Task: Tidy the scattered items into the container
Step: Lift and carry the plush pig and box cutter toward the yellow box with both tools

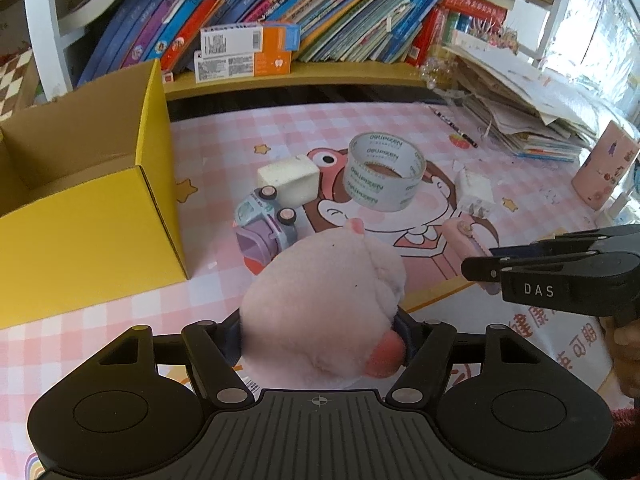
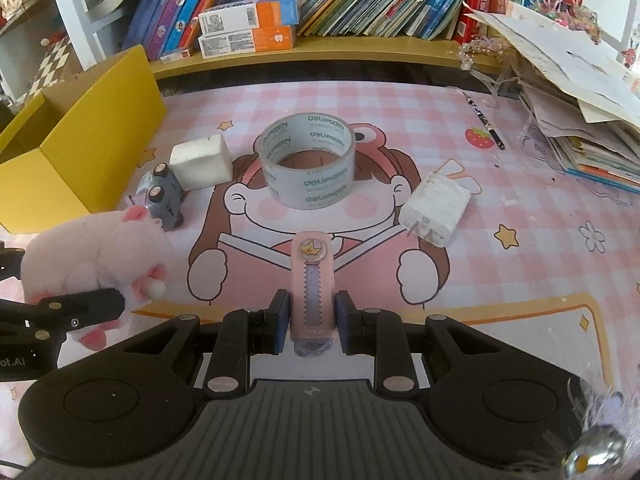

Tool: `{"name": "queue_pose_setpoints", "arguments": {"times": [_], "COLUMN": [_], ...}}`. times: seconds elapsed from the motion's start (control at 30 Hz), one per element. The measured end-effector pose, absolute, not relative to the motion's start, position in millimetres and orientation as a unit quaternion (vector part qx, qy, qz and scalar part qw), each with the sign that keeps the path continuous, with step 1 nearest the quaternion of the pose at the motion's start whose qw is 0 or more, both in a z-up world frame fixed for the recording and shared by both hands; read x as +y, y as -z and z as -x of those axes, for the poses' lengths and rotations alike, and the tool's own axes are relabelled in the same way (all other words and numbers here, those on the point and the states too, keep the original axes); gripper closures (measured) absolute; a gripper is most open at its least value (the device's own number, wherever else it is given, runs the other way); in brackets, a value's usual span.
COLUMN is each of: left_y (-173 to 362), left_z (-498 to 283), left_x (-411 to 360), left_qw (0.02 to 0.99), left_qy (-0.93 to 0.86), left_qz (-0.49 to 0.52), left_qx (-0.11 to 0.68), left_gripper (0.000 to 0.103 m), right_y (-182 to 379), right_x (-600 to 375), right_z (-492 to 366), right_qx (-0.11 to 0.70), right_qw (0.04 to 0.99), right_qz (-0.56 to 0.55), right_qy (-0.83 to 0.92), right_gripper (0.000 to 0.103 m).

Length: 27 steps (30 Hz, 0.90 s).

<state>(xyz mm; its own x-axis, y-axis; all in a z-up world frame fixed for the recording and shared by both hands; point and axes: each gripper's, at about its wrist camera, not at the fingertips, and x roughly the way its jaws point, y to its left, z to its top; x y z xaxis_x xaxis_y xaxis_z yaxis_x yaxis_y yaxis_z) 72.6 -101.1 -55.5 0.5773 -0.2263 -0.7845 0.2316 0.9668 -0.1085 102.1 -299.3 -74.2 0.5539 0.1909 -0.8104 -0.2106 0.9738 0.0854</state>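
Left hand-held gripper clenched around pink plush toy, lifted at 4 o'clock of yellow box. Right hand-held gripper pads flank pink tape cutter on bench; contact unclear. Tape roll at 12.

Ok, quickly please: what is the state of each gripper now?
Left gripper: shut on the pink plush toy.
Right gripper: around the pink utility knife, pads not quite touching; cannot tell.

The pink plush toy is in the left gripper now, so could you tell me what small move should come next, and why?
Probably carry the pink plush toy, held by the left gripper, left over the open yellow box and release; the box looks empty and sits beside it.
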Motion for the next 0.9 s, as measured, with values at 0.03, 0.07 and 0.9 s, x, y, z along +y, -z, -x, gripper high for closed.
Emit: {"name": "queue_pose_setpoints", "arguments": {"times": [0.03,0.07,0.9], "left_y": [54.0,52.3,21.9], "left_z": [-71.0,-69.1,-34.3], "left_x": [-101.0,-100.6,-71.7], "left_qw": [0.889,0.890,0.908], "left_qy": [0.130,0.131,0.164], "left_qz": [-0.003,-0.003,-0.014], "left_qx": [0.439,0.436,0.384], "left_gripper": [0.034,0.034,0.034], "right_y": [72.4,70.7,41.3], "right_x": [-298.6,-298.0,-273.7], "right_z": [-99.6,-97.4,-45.8], "right_qx": [0.456,0.453,0.417], "right_qw": [0.883,0.884,0.905], "right_qz": [0.012,0.013,0.007], "right_qy": [-0.114,-0.114,-0.086], "right_gripper": [0.080,0.080,0.080]}}
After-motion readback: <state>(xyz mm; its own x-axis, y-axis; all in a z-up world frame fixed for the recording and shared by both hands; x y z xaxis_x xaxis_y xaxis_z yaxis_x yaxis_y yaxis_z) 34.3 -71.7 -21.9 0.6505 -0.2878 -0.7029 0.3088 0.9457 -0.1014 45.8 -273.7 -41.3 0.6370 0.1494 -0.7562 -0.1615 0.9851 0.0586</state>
